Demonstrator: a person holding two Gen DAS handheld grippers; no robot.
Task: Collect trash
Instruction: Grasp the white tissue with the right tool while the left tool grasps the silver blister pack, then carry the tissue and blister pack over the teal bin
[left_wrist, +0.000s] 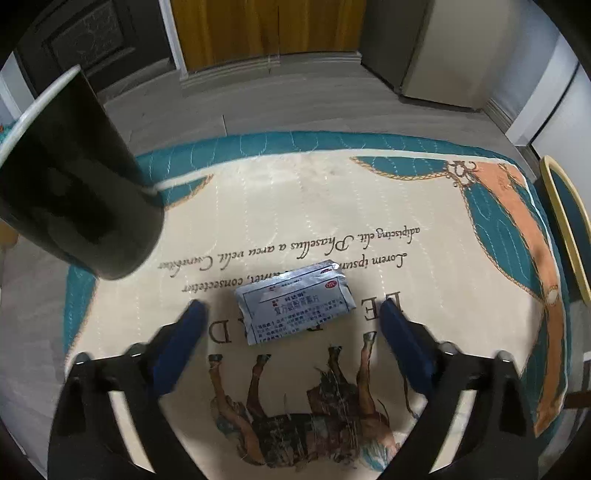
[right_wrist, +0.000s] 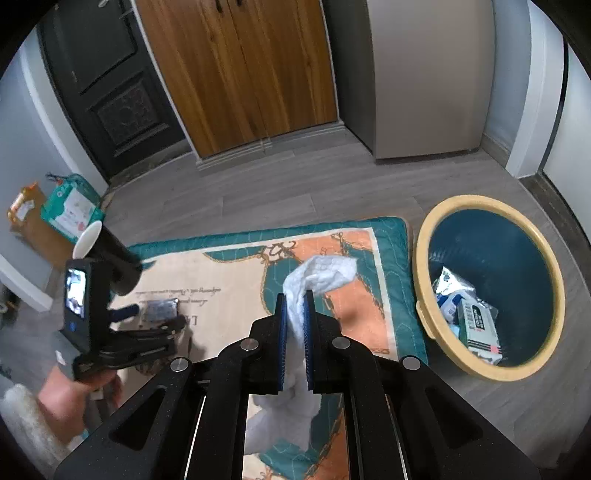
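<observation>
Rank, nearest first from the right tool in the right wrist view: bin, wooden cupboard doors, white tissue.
1. White tissue, clamped in the right tool.
2. Bin, on the floor to the right.
3. Wooden cupboard doors, at the far wall.

Foil sachet (left_wrist: 295, 301): lies on the quilted mat (left_wrist: 369, 206), between the fingers of the left gripper (left_wrist: 291, 314), which stand apart from it.
Black cylinder (left_wrist: 74, 184): at 10 o'clock from the sachet, over the mat's corner.
Crumpled tissue (right_wrist: 317, 277): between the fingers of the right gripper (right_wrist: 295, 314), above the mat.
Waste bin (right_wrist: 424, 258): on the floor (right_wrist: 295, 184) just beside the mat, at 3 o'clock from the tissue.
Discarded packets (right_wrist: 476, 325): inside the bin.
Wooden cabinet (right_wrist: 240, 74): at 12 o'clock, beyond the mat.
Left gripper, right wrist view: at 9 o'clock from the tissue.
</observation>
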